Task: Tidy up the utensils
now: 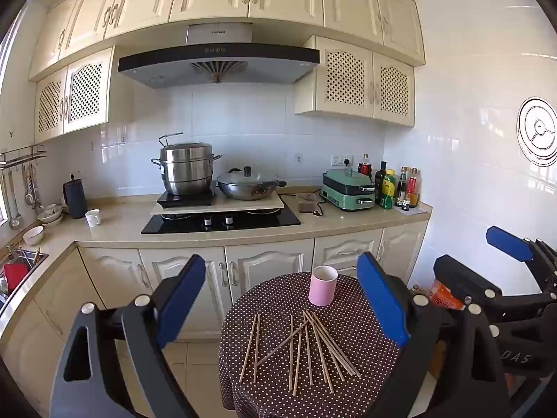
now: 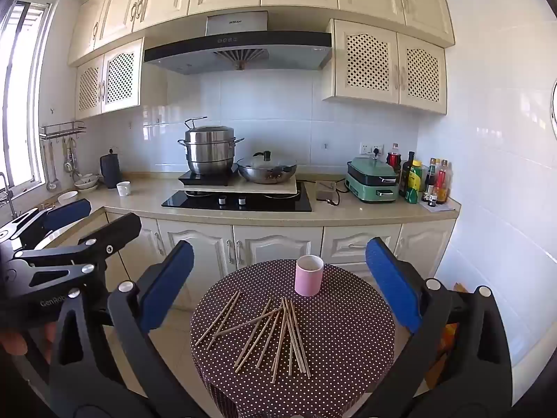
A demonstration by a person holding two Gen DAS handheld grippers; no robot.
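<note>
1. Chopsticks (image 1: 303,348) scattered loose on a small round table (image 1: 362,355) covered in a brown cloth with white dots; some crossing each other, most fanned toward the near edge.
2. Same chopsticks (image 2: 275,334) in the right wrist view, spread across the left and middle of the cloth, table (image 2: 355,331) bare on its right half.
3. Pink cup (image 1: 323,285) upright at the far side of the table, just beyond the sticks, white inside, apart from them; seen again as pink cup (image 2: 309,275) from the right.
4. Left gripper (image 1: 289,296) spread wide, blue pads far apart, nothing between them; hovering short of the table, tilted slightly downward, touching neither sticks nor cup.
5. Right gripper (image 2: 289,278) likewise gaping wide and empty, held above the near side of the table, angled gently down.
6. Right gripper also visible at the right edge of the left wrist view (image 1: 494,271), and left gripper at the left edge of the right wrist view (image 2: 69,230), side by side.
7. Behind the table: cream cabinets, a counter (image 1: 118,223) with a steel steamer pot (image 1: 186,170), a lidded wok (image 1: 249,184), a green electric cooker (image 1: 348,188) and a cluster of bottles (image 1: 397,188) in the corner.
8. Fingertip of a person at the lower left edge of the right wrist view, blurred.
</note>
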